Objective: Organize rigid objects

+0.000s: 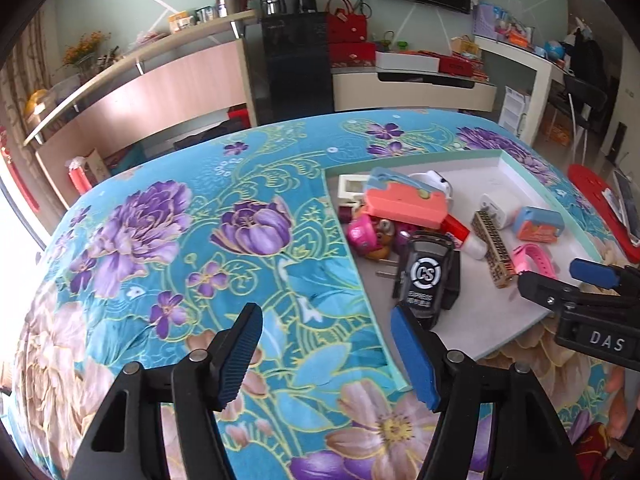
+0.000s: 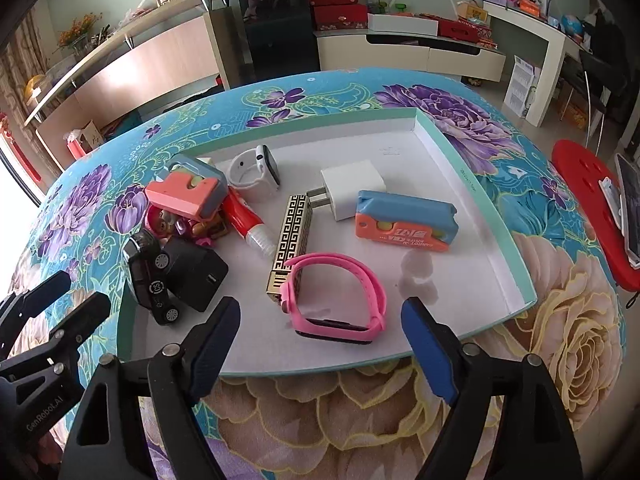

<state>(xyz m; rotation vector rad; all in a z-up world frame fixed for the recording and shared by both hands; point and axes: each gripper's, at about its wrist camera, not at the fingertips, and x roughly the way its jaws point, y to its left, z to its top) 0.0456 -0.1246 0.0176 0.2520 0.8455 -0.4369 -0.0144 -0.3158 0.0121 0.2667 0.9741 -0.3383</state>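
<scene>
both tongs, left gripper [image 1: 326, 354] and right gripper [image 2: 320, 344], are gaping empty, risking nudging the pink watch [image 2: 334, 298] off the tray [image 2: 516, 240].

- My left gripper [image 1: 326, 354]: bases of both arms cut off by the bottom edge of the left wrist view.
- My right gripper [image 1: 560, 280]: body cut off at the right edge there.
- Red stool [image 2: 580, 208]: far side runs out of the right wrist view.
- Phone [image 2: 630, 208] on it: partly cut off, screen unreadable.
- Toy pile [image 2: 188, 226]: mostly hidden under the coral-and-blue case [image 2: 186, 192]; can't tell pieces apart.
- Black charger [image 2: 196, 274]: left part hidden behind the black toy car [image 2: 150, 280].
- Gold bar [image 2: 290, 240]: near end covered by the pink watch [image 2: 336, 300].
</scene>
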